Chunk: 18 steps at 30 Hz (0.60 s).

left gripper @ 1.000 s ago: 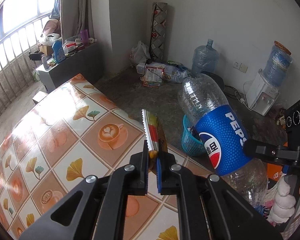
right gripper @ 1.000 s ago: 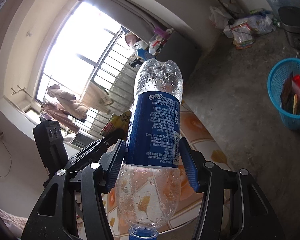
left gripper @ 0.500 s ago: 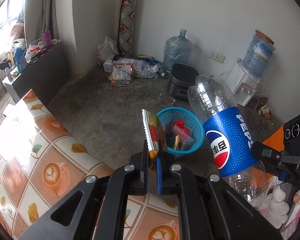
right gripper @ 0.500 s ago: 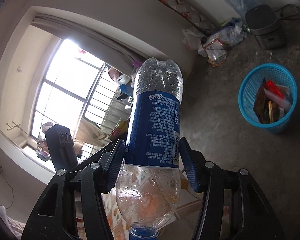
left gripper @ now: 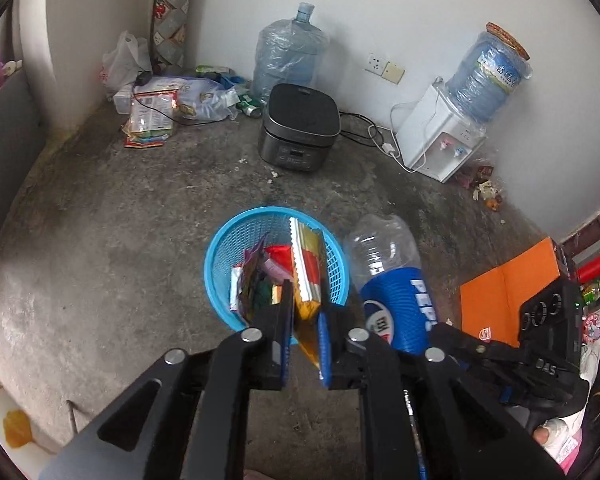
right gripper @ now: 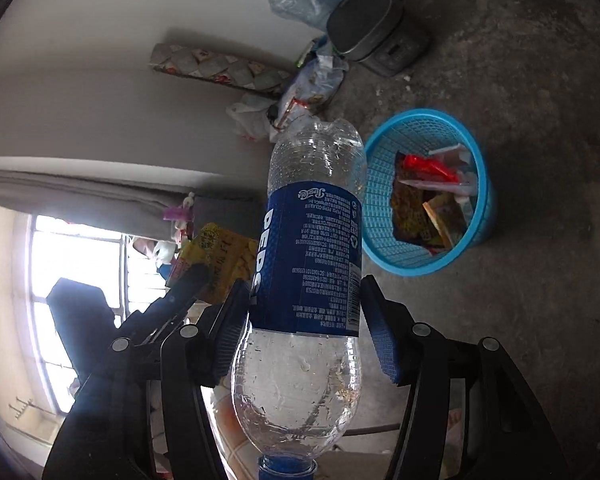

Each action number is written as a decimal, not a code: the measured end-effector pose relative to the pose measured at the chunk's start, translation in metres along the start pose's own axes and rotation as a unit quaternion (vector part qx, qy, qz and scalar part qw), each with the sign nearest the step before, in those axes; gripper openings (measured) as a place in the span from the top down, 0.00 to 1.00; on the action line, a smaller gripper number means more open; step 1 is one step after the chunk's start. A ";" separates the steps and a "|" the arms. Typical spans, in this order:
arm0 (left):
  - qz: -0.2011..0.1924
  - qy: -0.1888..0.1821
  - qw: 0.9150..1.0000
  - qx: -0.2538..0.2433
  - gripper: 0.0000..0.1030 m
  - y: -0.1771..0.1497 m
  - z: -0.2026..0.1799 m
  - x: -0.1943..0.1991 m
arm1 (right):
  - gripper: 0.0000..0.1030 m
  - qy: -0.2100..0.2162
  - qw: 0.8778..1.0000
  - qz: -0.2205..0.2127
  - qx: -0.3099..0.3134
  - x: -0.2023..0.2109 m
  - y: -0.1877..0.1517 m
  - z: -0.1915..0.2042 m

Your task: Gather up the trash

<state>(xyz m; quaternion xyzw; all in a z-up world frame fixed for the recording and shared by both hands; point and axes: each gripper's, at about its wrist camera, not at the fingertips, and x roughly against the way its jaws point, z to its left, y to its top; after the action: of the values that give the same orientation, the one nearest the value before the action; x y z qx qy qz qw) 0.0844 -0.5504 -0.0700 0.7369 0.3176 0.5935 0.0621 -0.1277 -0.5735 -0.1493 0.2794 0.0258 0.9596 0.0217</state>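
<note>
**Wrapper and bottle over the blue basket**

The left gripper (left gripper: 305,320) hangs above a blue mesh basket (left gripper: 224,236) on the concrete floor (left gripper: 112,216). Its jaws are opening, and a yellow-and-red wrapper (left gripper: 307,268) stands upright between the 2 fingers, with gaps showing beside it; whether a pad still touches it I cannot tell. The wrapper's upper end sits over the basket's mouth.

The basket already holds several wrappers: a red one (right gripper: 428,168), a dark patterned one (right gripper: 410,208), a yellow one (right gripper: 444,216) and some pale or clear packets. They are heaped loosely and fill it only partly.

The right gripper (right gripper: 306,320) has an empty plastic bottle (right gripper: 312,248) between its pads, base away from the camera and blue cap (right gripper: 286,470) toward it. Its jaws are opening: the pad on the left of the picture lies against the blue label, the other stands just clear. Droplets cling inside the clear walls. The bottle is beside the basket, not over it.

Against the far wall stand a dark cooker (left gripper: 300,128), an empty water jug (left gripper: 288,56) and a white dispenser (left gripper: 440,140) carrying a second jug (left gripper: 488,80).
</note>
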 end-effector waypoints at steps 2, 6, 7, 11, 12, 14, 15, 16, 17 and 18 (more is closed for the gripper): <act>0.028 -0.007 1.000 -0.001 0.24 0.018 0.005 -0.038 | 0.40 -0.006 0.999 0.015 -0.028 -0.031 0.031 -0.015; 0.028 0.060 0.997 0.031 0.23 0.022 0.028 -0.068 | 0.40 -0.035 0.994 0.037 -0.098 -0.071 0.056 -0.055; 0.028 0.052 0.997 0.046 0.23 0.018 0.036 -0.065 | 0.40 -0.042 0.993 0.036 -0.101 -0.072 0.053 -0.059; 0.015 0.055 0.997 0.049 0.23 0.006 0.055 -0.041 | 0.40 -0.043 0.995 0.023 -0.091 -0.062 0.033 -0.065; 0.006 0.061 0.997 0.044 0.23 0.004 0.056 -0.032 | 0.40 -0.042 0.995 0.020 -0.092 -0.059 0.029 -0.066; -0.013 0.070 0.997 0.029 0.23 0.002 0.058 -0.014 | 0.40 -0.046 0.995 0.013 -0.090 -0.053 0.021 -0.067; -0.022 0.079 0.996 0.018 0.23 0.001 0.057 -0.005 | 0.40 -0.047 0.995 0.009 -0.087 -0.048 0.017 -0.067; -0.029 0.089 0.996 0.006 0.23 -0.001 0.055 0.004 | 0.40 -0.047 0.995 0.004 -0.083 -0.042 0.014 -0.067; -0.036 0.099 0.994 -0.008 0.23 -0.003 0.055 0.012 | 0.40 -0.050 0.996 -0.001 -0.079 -0.037 0.012 -0.065; -0.044 0.113 0.992 -0.023 0.23 -0.006 0.054 0.020 | 0.40 -0.052 0.996 -0.006 -0.073 -0.033 0.010 -0.062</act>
<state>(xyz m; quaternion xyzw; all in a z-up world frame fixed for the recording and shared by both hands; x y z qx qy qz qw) 0.1335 -0.5189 -0.0718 0.6491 0.3407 0.6766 0.0690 -0.1340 -0.5878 -0.2188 0.3260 -0.0438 0.9431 0.0491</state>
